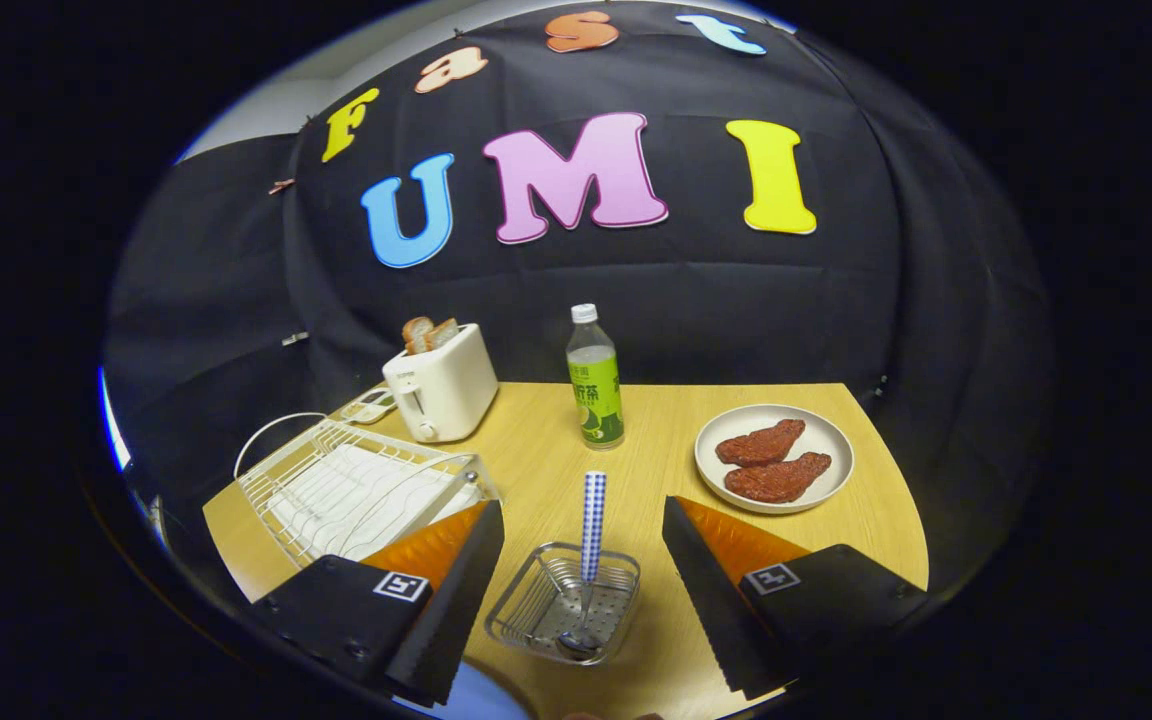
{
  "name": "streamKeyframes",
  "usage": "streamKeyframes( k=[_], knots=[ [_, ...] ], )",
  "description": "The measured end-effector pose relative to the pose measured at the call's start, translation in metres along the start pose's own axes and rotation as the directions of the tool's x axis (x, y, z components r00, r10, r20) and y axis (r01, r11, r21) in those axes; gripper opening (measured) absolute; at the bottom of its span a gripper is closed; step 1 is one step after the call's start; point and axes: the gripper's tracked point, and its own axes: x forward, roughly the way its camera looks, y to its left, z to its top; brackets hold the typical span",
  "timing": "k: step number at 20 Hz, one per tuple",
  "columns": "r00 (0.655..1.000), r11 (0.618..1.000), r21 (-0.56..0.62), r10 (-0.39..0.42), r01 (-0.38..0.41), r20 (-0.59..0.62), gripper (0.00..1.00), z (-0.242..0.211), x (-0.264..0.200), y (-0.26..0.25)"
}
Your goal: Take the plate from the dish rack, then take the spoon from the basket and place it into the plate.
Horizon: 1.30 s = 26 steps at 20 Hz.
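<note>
Checked-handled spoon (pixel 588 560) upright-ish in basket (pixel 564 603), hand-held gripper (pixel 576 610) agape

1. You have one wooden table (pixel 536 450); every place below is given relative to the bottle.
2. One bottle (pixel 595 380), upright at the middle of the table.
3. One toaster (pixel 441 385), beside the bottle on the dish-rack side, with two slices of bread (pixel 428 333) in its slots.
4. One wire dish rack (pixel 356 485), nearer you than the toaster.
5. One plate (pixel 774 457), on the bottle's other side, bearing two pieces of meat (pixel 771 460).
6. One wire basket (pixel 564 602), nearer you than the bottle, holding one spoon (pixel 591 530).
7. One gripper (pixel 576 590), its two fingers spread wide, one either side of the basket.
</note>
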Motion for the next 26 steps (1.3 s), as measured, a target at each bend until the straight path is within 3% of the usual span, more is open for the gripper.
streamKeyframes(
  k=[6, 7, 12, 14, 15, 17, 26],
  knots=[
    [0.994, 0.996, 0.084, -0.017, 0.026, -0.107, 0.95, -0.014, 0.056, -0.004],
    [0.992, 0.995, 0.094, -0.022, 0.034, -0.127, 0.86, -0.016, 0.06, -0.006],
    [0.972, 0.985, 0.156, -0.029, 0.067, -0.234, 0.63, -0.037, 0.078, -0.005],
    [0.963, 0.985, 0.156, -0.029, 0.073, -0.267, 0.49, -0.043, 0.079, -0.004],
    [0.96, 0.985, 0.151, -0.034, 0.079, -0.278, 0.36, -0.045, 0.078, -0.005],
    [0.96, 0.987, 0.13, -0.051, 0.09, -0.276, 0.21, -0.044, 0.076, -0.009],
    [0.981, 0.982, 0.168, -0.052, 0.084, -0.189, 0.16, 0.019, 0.037, 0.0]
  ],
)
